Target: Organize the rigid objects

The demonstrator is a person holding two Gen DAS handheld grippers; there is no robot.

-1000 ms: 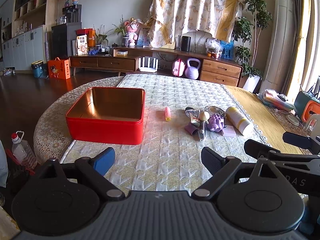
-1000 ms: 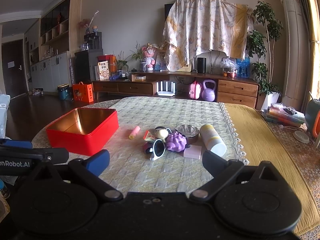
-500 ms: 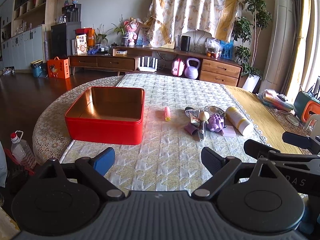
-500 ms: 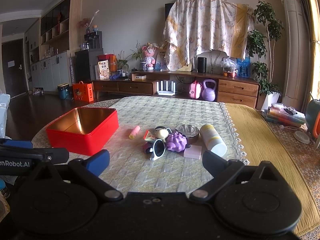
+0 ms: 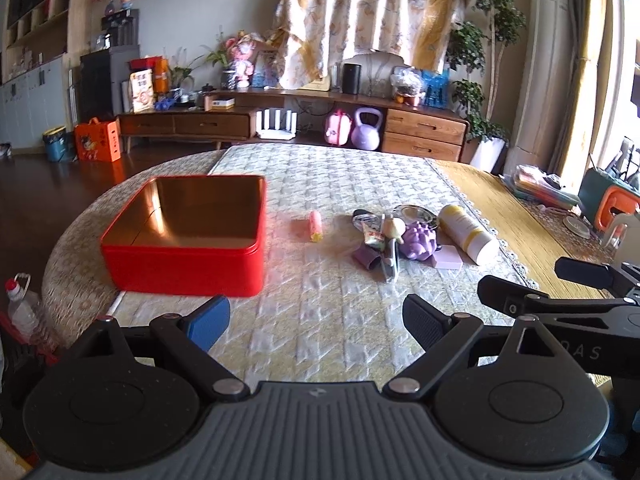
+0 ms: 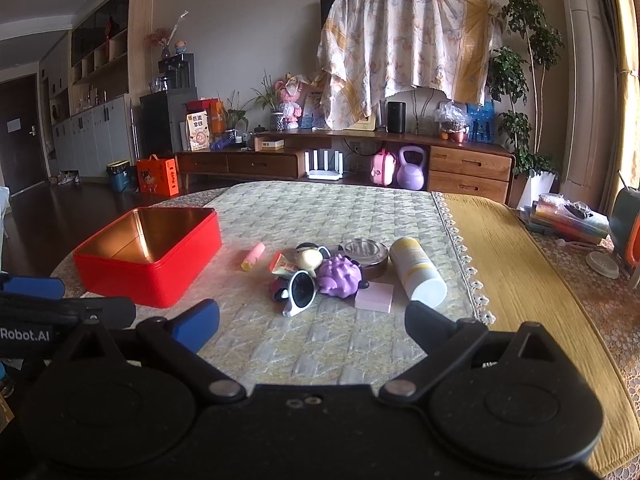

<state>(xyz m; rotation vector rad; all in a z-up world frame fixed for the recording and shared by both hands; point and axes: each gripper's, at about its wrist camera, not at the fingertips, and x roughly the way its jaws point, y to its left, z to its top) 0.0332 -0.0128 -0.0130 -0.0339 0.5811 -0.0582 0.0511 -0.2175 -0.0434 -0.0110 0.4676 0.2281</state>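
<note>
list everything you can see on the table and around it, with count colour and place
tin box: 1, red with gold inside, left on the quilted mat, open, nothing visible inside
small tube: 1, pink with a yellow end, lying alone between box and pile
lotion bottle: 1, white and yellow, on its side at the pile's right edge
spiky toy: 1, purple, middle of the pile
pink block: 1, flat, near side of the pile
metal dish: 1, silver, behind the purple toy
sunglasses: 1, white frame with dark lens, front of the pile
kettlebell: 1, lilac, under the wooden sideboard
left gripper: 1, black with blue pad, open, low over the mat
right gripper: 1, black with blue pad, open, low over the mat
</note>
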